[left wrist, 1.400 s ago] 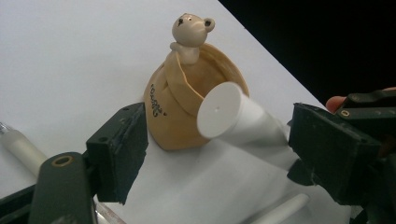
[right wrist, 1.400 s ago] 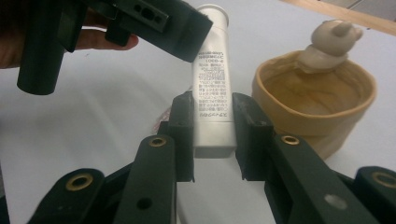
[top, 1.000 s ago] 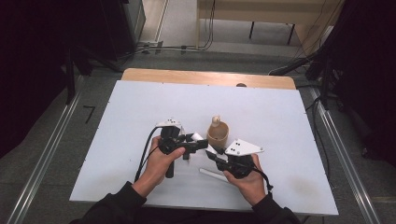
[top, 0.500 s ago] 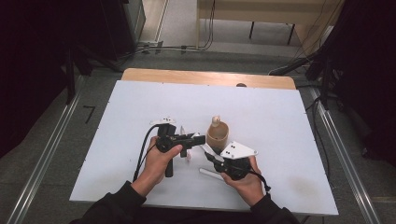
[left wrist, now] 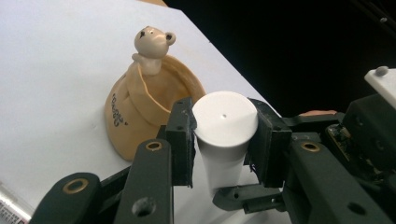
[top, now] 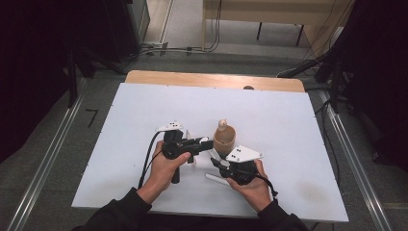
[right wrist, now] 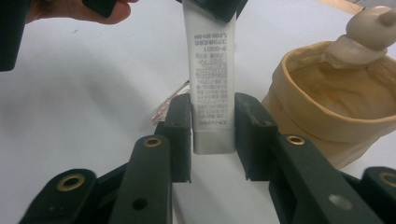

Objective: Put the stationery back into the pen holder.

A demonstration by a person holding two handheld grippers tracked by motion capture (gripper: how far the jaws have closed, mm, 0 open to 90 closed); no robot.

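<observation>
A white tube point(right wrist: 210, 70) stands between both grippers, printed side facing the right gripper view. My left gripper point(left wrist: 225, 133) has just been closing and its pads now press on the tube's round white cap point(left wrist: 224, 112). My right gripper point(right wrist: 213, 135) has just been opening a little, and its pads still lie against the tube's flat crimped end. A tan ceramic holder point(top: 224, 138) with a small bear on its rim stands just beyond the tube. In the high view the left gripper point(top: 204, 143) and the right gripper point(top: 216, 162) meet beside the holder.
The white table point(top: 144, 110) has a wooden strip point(top: 192, 78) along its far edge. A thin white stick point(top: 215, 180) lies under the right hand, and a small clear wrapper point(right wrist: 166, 109) lies by the tube. Dark floor and metal rails flank the table.
The left gripper's jaws have closed in from wide apart onto the tube's cap. The right hand has shifted slightly to the left, still at the tube's end.
</observation>
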